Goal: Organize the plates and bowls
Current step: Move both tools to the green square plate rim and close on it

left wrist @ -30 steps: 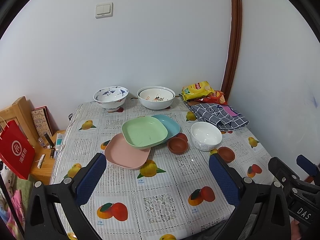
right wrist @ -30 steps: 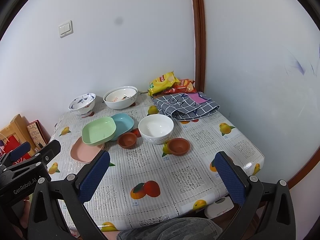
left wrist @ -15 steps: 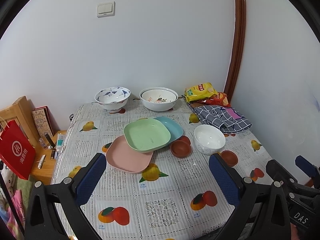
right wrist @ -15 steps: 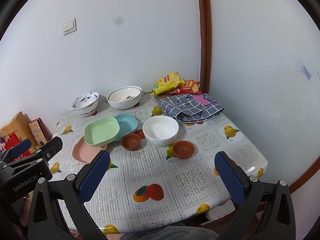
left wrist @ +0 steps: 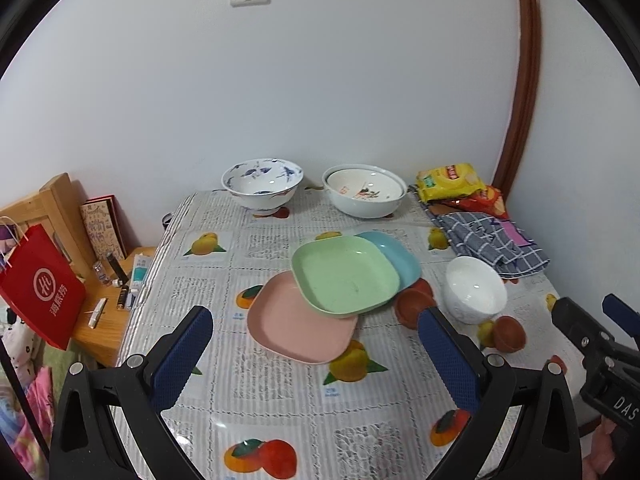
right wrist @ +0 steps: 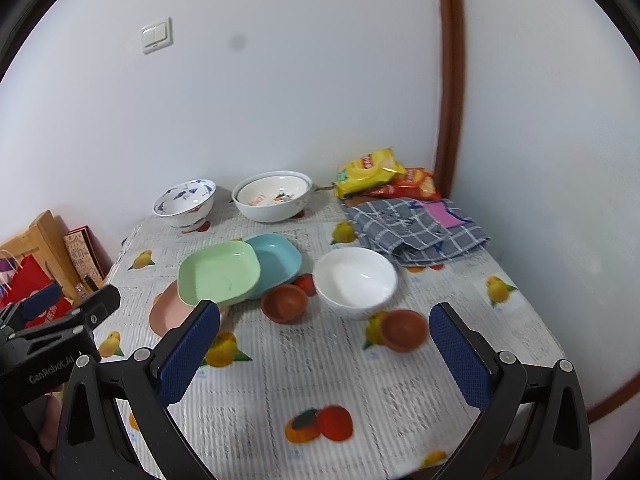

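Chip bags (right wrist: 370,170) + checked cloth (right wrist: 416,230) at back-right corner, red bag (left wrist: 38,286) left.

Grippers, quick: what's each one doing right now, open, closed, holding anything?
Left gripper: open, holding nothing, above the table short of the plates.
Right gripper: open, holding nothing, above the table short of the bowls.

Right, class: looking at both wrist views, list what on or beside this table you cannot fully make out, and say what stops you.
- Pink plate: right view, mostly hidden under the green plate and behind a finger.
- Small brown bowl: left view, partly covered by a finger.
- Small items on the side shelf: left view, too small to identify.
- Print inside the wide white bowl: right view, blurred.
- Near table edge: cut off by the frame.
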Demonstrator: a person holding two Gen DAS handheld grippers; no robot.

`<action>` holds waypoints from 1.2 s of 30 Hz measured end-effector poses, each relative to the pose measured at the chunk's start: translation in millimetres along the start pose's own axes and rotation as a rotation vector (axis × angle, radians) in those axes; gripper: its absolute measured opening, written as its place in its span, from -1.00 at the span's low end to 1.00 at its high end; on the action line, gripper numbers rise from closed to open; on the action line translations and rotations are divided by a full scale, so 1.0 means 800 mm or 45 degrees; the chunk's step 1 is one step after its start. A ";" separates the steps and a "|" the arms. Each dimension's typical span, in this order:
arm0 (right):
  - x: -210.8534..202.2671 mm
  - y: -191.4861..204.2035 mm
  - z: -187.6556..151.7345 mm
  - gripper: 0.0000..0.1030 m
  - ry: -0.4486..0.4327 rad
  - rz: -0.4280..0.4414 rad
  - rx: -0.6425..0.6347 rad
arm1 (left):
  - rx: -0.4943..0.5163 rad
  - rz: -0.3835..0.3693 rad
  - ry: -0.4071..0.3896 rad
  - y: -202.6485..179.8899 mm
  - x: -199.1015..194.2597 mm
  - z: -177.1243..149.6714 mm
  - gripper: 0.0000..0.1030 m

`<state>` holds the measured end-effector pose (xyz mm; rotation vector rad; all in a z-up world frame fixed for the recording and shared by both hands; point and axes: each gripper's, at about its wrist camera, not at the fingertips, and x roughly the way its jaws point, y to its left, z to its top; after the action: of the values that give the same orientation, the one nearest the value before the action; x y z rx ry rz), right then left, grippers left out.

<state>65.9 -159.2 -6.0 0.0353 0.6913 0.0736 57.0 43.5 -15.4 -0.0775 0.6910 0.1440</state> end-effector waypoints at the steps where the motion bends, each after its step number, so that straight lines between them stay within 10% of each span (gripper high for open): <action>1: 0.009 0.003 0.005 1.00 0.008 0.015 -0.006 | -0.003 0.011 0.011 0.003 0.008 0.001 1.00; 12: 0.086 0.056 0.081 1.00 0.002 0.209 -0.079 | -0.040 0.086 0.075 0.023 0.078 0.026 1.00; 36: 0.268 0.053 0.027 0.29 0.260 0.272 -0.023 | -0.045 0.107 0.240 0.038 0.241 0.035 0.79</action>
<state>241.9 -100.4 -123.4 0.0852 0.8891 0.2913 216.5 97.2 -117.6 -0.0968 0.8803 0.2314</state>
